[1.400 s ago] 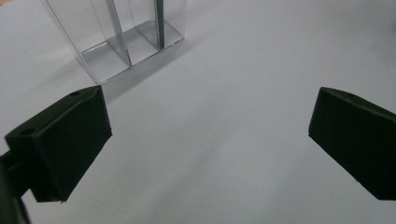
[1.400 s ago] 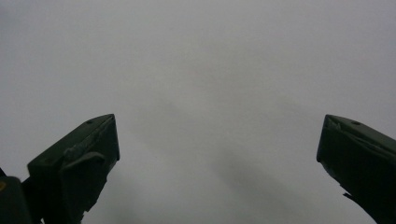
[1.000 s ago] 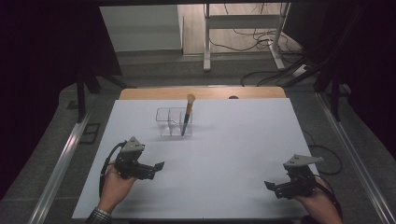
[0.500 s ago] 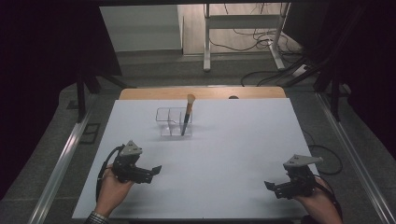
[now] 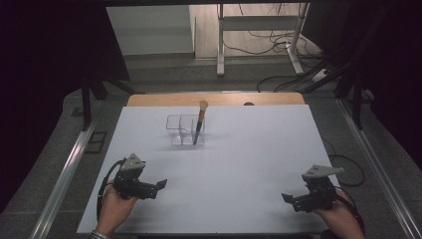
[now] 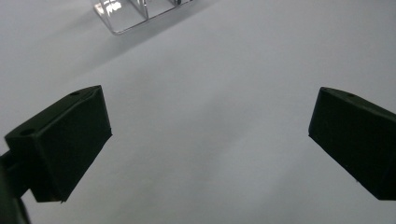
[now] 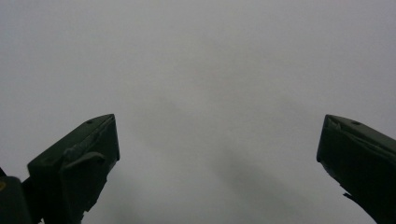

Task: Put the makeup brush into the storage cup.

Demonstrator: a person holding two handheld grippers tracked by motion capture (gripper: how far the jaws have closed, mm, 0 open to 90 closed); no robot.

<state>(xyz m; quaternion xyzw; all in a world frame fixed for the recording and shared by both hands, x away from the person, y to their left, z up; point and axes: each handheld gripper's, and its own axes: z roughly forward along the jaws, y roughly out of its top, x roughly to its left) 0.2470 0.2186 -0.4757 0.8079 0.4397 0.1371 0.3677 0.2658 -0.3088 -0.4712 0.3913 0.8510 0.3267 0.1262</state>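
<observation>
Both grippers rest low on the white table (image 5: 249, 149), left gripper (image 5: 160, 184) and right gripper (image 5: 287, 198) each with jaws spread wide and empty, well apart from the brush (image 5: 199, 122) leaning upright in the clear organizer (image 5: 179, 130) at the far middle.

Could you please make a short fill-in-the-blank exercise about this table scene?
1. The makeup brush stands in the clear ____.
2. The jaws of the left tool are ____.
3. The brush stands with its bristles pointing ____.
4. The right tool holds ____.

Missing words: organizer; open; up; nothing
</observation>
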